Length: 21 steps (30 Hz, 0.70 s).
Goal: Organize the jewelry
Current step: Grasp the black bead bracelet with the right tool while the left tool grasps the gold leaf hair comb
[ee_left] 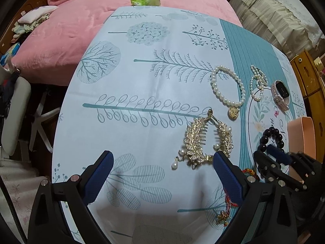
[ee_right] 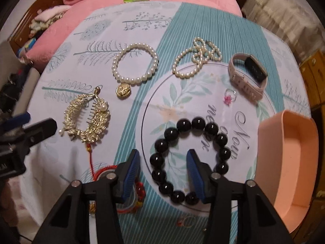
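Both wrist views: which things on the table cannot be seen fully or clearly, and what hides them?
- Red cord charm: right wrist view, partly behind the right gripper; left wrist view, behind a left gripper finger.
- Small ring: right wrist view, low between the gripper arms, blurred.
- Pink tray: cut off by the right edge.
- Writing on the round mat: partly under the black bead bracelet.

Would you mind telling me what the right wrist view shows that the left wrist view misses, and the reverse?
Only the right wrist view shows the full black bead bracelet, with one finger of the open right tongs inside its loop and one outside, plus a small ring with a pink stone and the inside of the peach tray.

Only the left wrist view shows the open left tongs above bare cloth, and a white chair beside the table.

Both show the gold hair comb, pearl bracelet, pearl strand and pink-strapped watch.
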Motion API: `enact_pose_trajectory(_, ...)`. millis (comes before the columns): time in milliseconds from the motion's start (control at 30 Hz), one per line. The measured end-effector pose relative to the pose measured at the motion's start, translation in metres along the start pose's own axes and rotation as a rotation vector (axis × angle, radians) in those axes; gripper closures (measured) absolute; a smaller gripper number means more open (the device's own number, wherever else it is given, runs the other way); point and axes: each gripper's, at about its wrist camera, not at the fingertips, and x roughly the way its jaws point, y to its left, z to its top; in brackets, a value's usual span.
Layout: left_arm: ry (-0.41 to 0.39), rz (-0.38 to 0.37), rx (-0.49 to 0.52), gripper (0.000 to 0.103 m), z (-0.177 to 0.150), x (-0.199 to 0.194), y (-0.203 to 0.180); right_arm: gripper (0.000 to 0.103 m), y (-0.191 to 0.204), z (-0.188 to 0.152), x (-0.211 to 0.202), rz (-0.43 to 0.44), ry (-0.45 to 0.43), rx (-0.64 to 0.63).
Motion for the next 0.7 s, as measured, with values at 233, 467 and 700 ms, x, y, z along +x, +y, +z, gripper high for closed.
enact_pose_trajectory(233,0.039,-0.01,0.029,0.013,0.007,0.014,-0.008,0.088,-0.004,-0.005,-0.002,0.042,-0.001,0.038)
enact_pose_trajectory(467,0.063,0.009,0.065,0.013,0.017,0.026,-0.02,0.088,-0.011,-0.011,-0.012,0.066,-0.011,0.062)
enact_pose_trajectory(700,0.094,0.032,0.088,0.026,0.029,0.041,-0.034,0.088,-0.013,-0.015,-0.015,0.085,-0.014,0.077)
